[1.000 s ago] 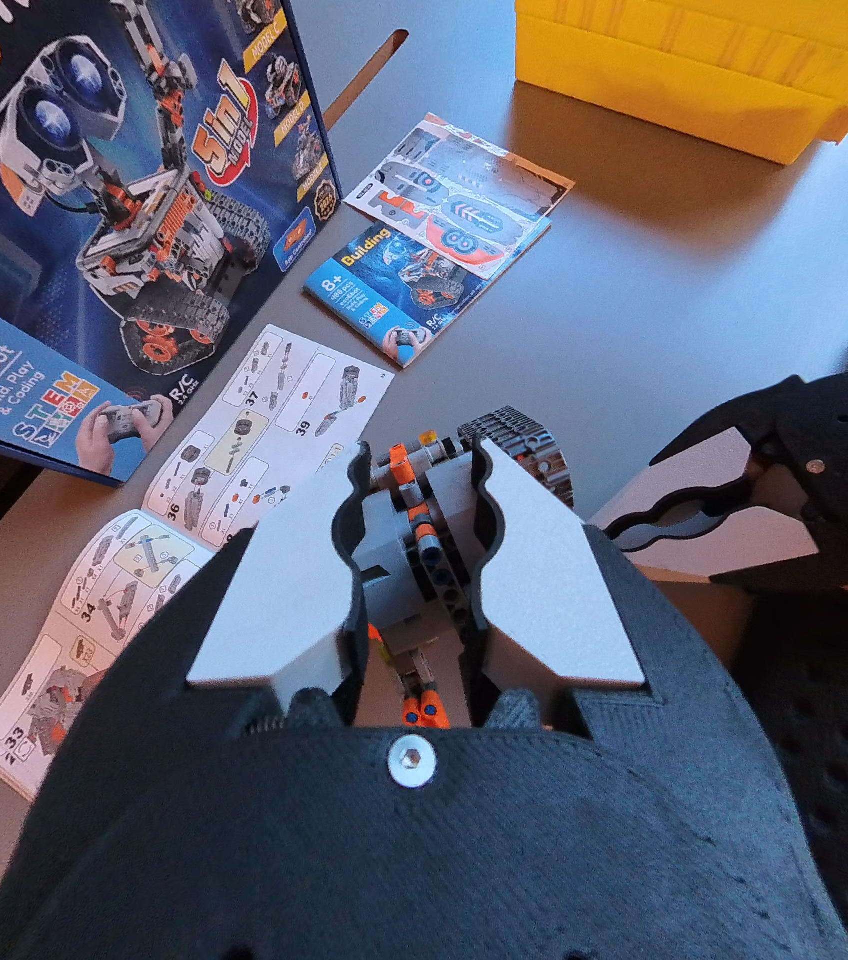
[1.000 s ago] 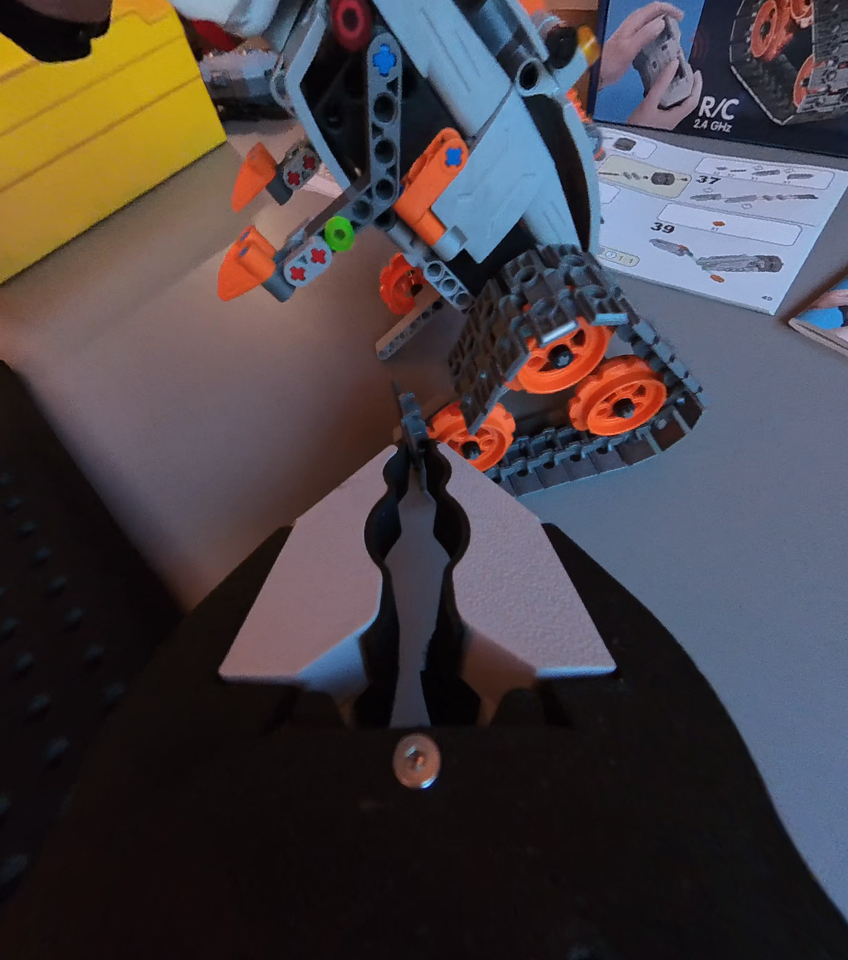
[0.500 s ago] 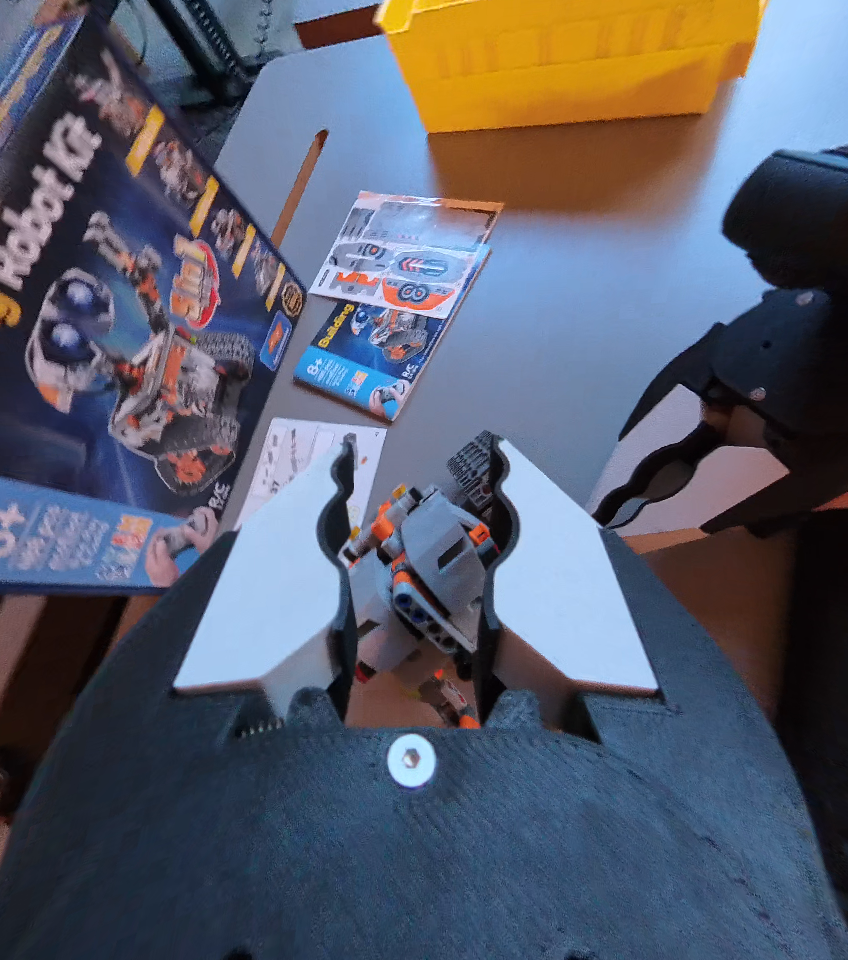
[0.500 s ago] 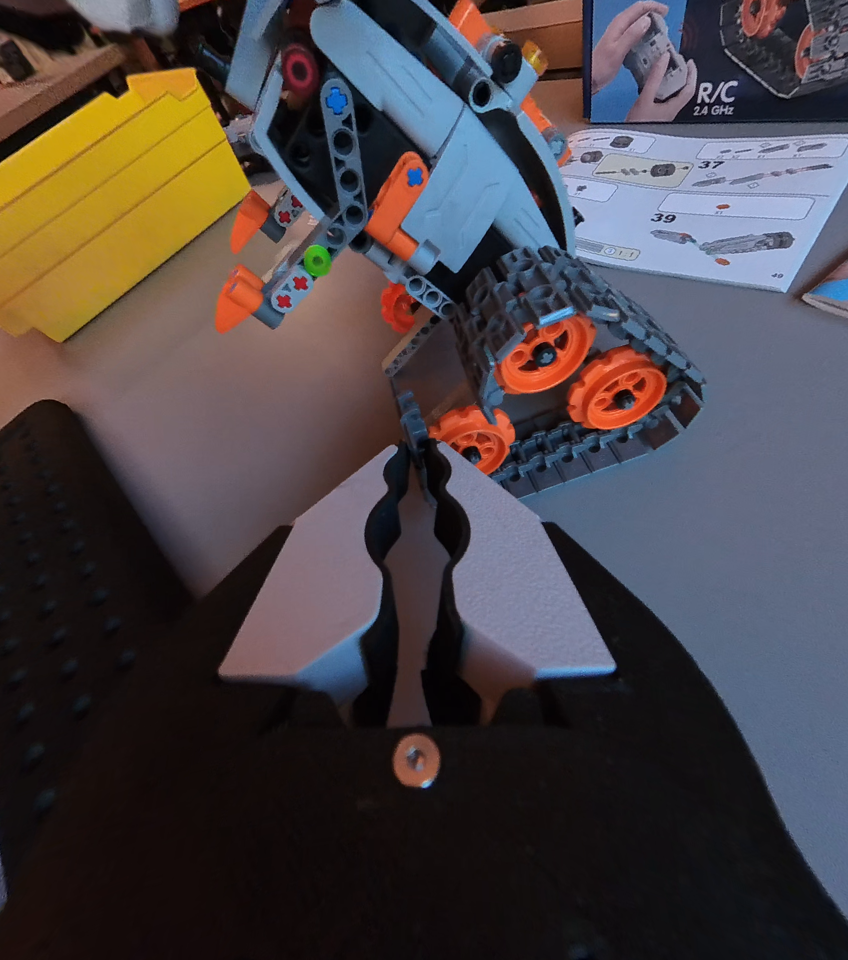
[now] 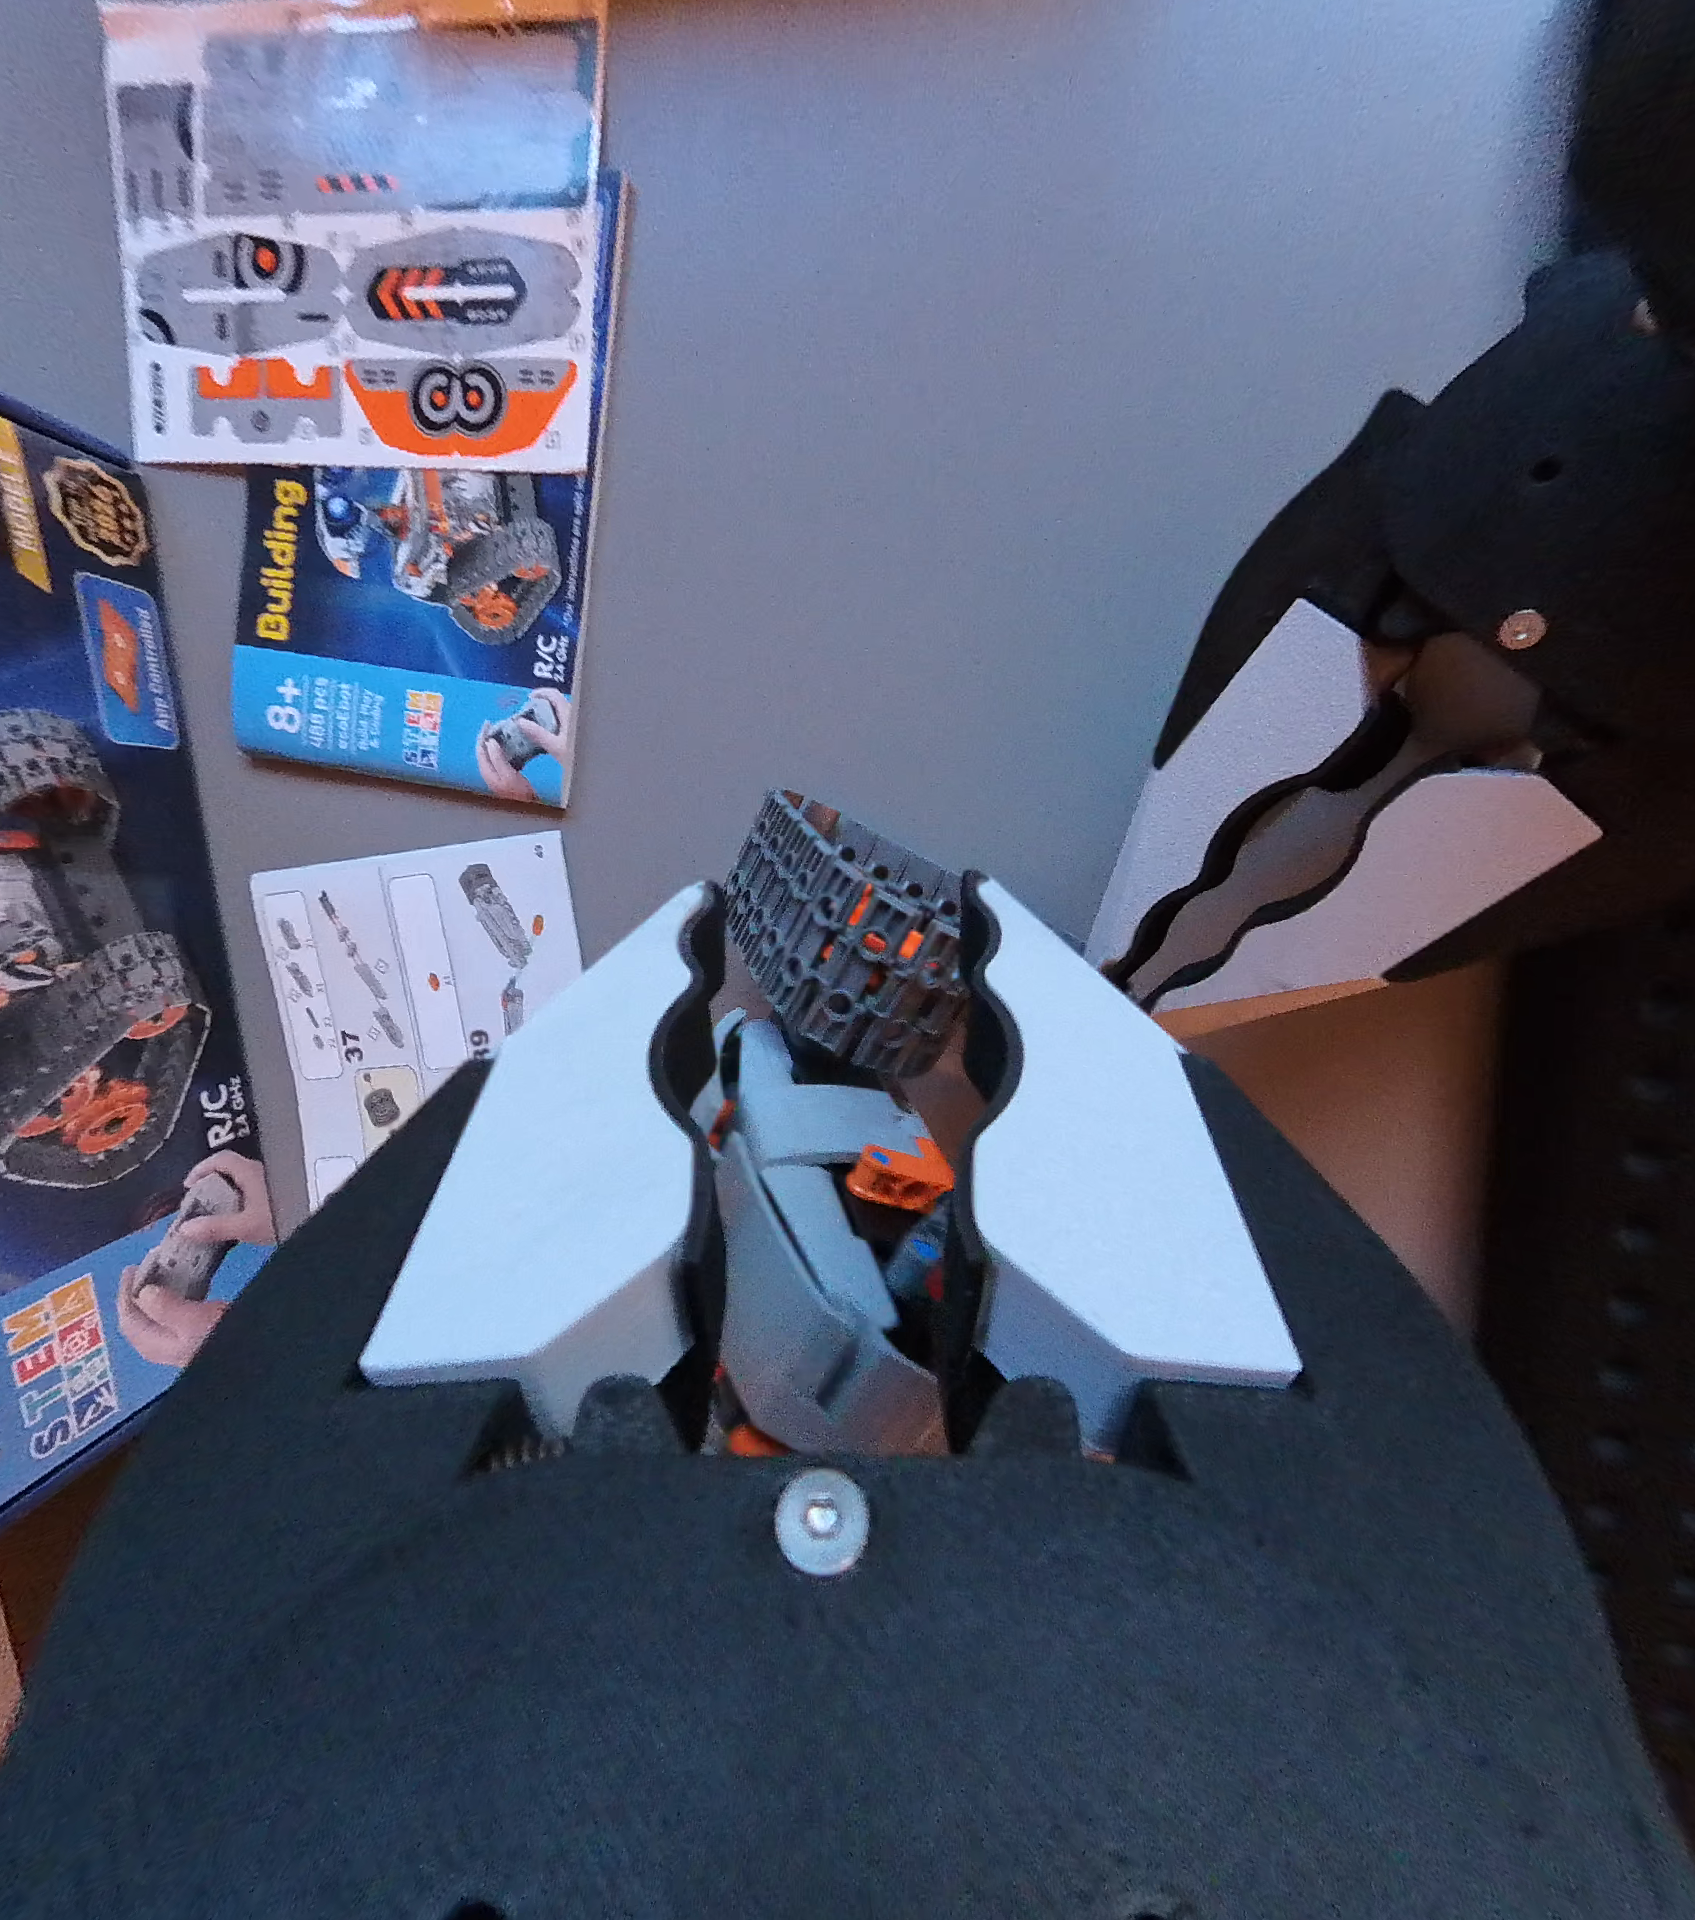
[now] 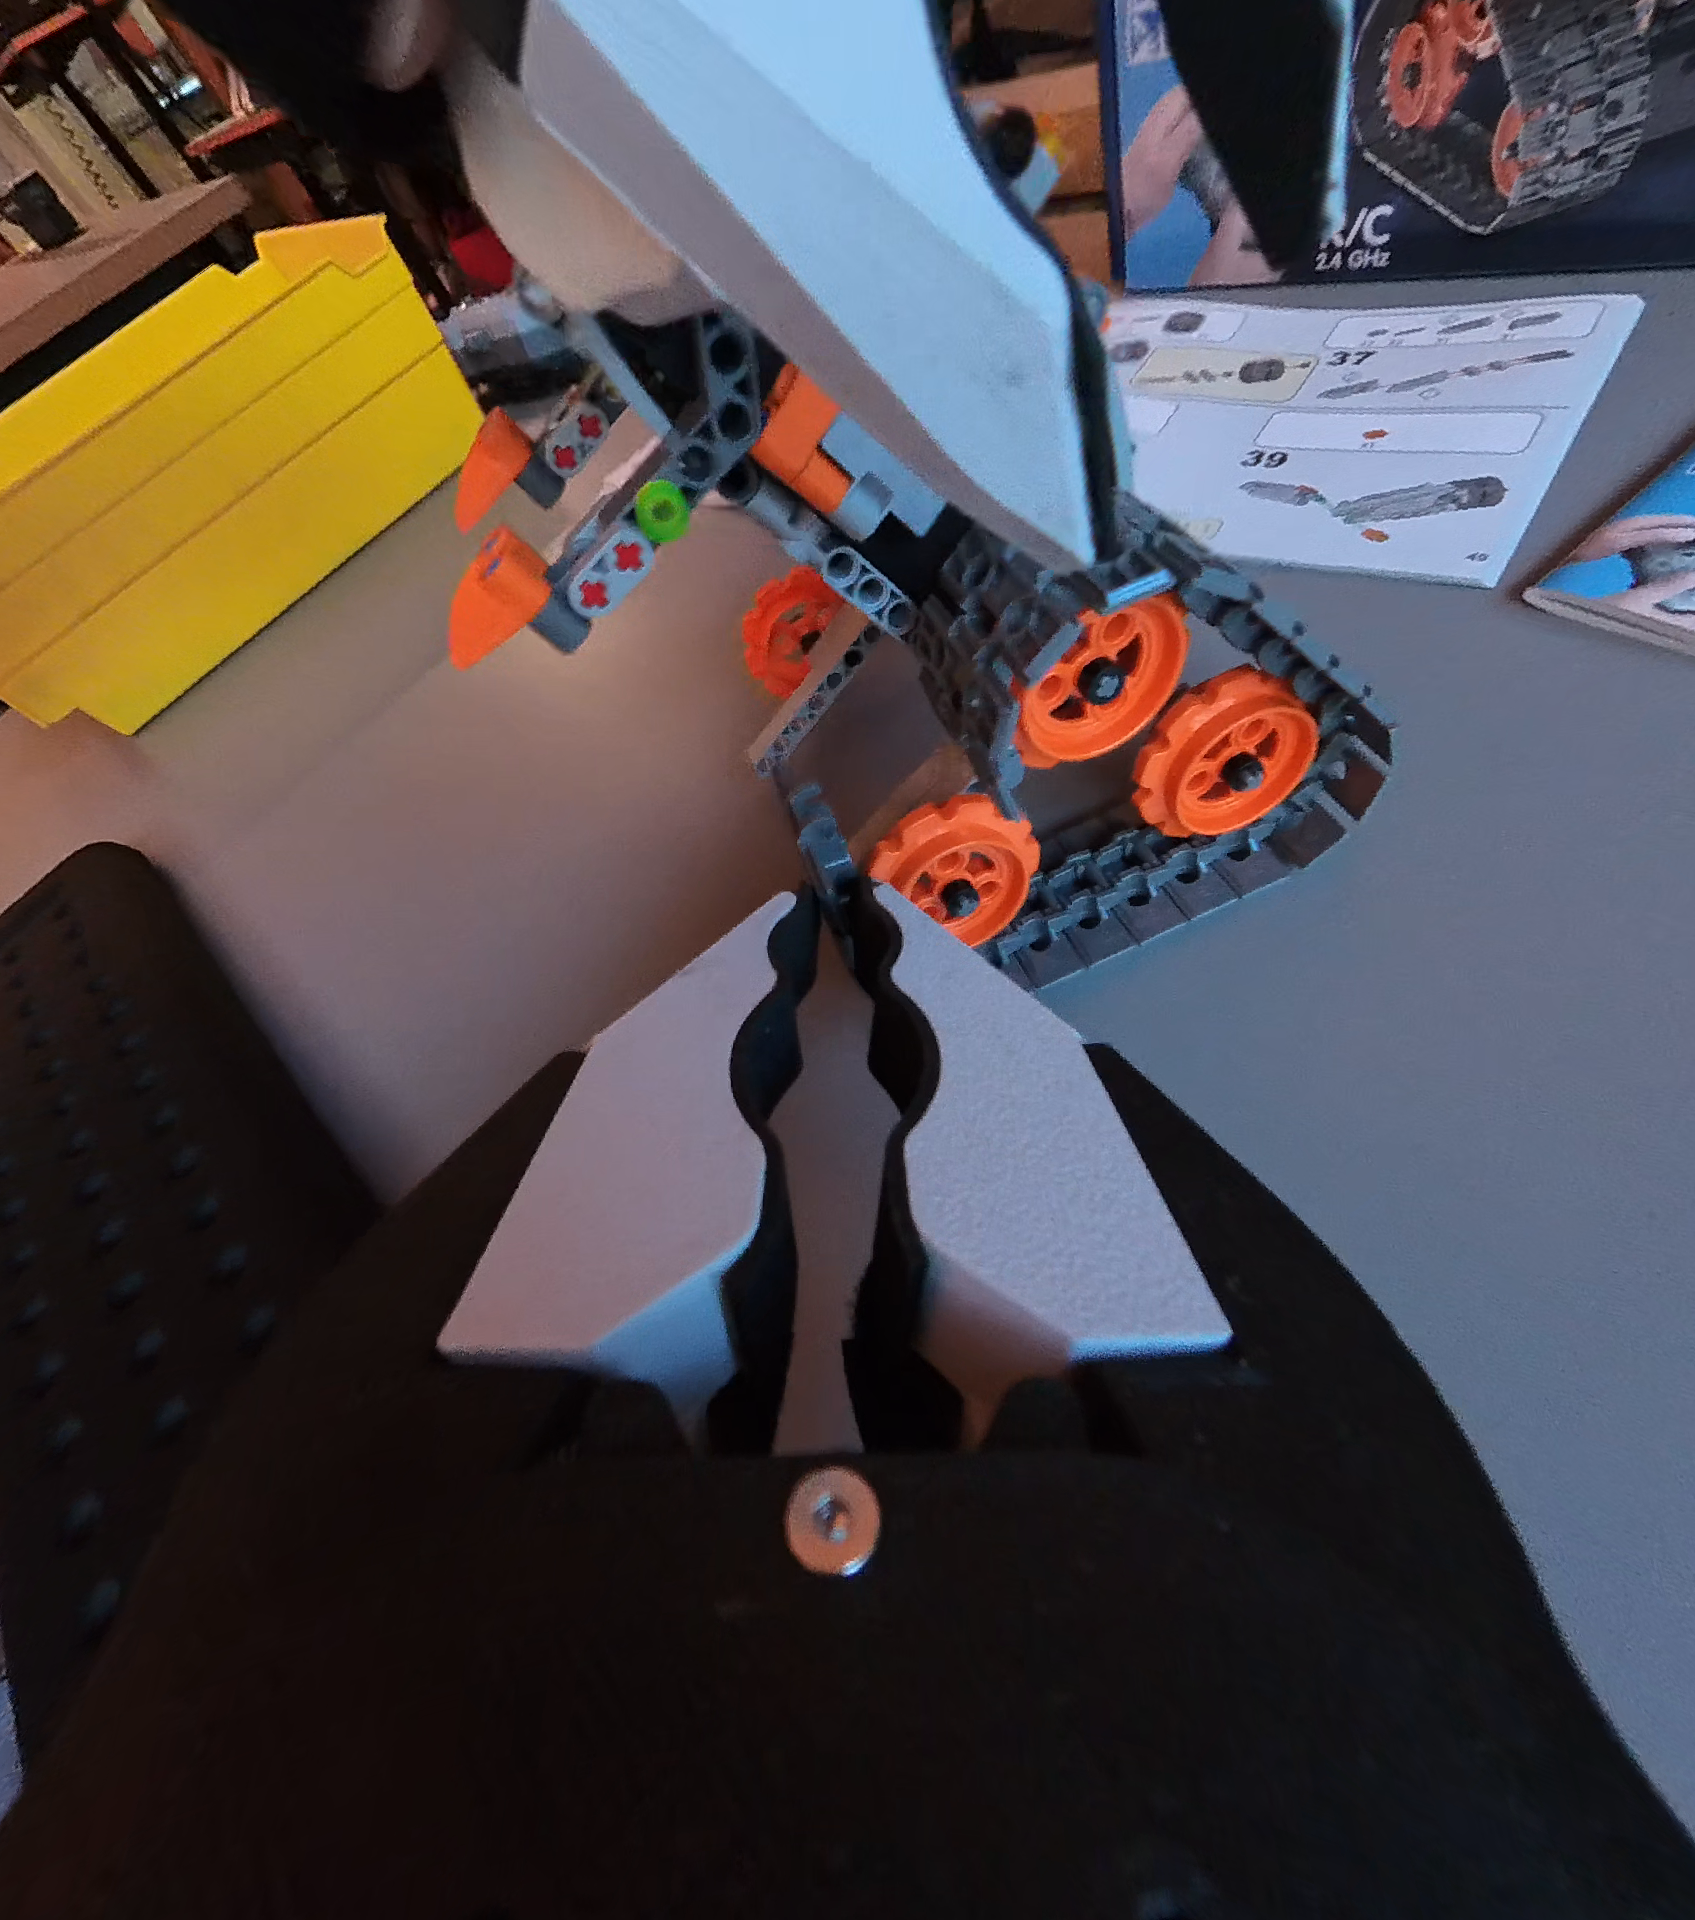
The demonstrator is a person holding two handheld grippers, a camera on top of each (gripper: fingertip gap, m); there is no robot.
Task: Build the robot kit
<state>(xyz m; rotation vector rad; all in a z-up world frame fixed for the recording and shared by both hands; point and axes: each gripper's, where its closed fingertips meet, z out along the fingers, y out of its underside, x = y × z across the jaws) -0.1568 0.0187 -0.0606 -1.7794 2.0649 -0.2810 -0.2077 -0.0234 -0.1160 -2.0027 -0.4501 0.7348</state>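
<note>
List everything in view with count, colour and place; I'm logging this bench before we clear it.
model: one, grey brick-built, orange wheels, dark tracks, on the table, clamped by the left gripper
link: one, dark grey, at the model's near end, pinched by the right gripper
table: one, grey
bin: one, yellow, far left in the right wrist view
box: one, blue, left edge of the table
booklet: one, blue cover, beside the box
sticker sheet: one, grey and orange, overlapping the booklet
instructions: one, white, open, behind the model
left gripper: black, white fingers
right gripper: black, white fingers
</note>
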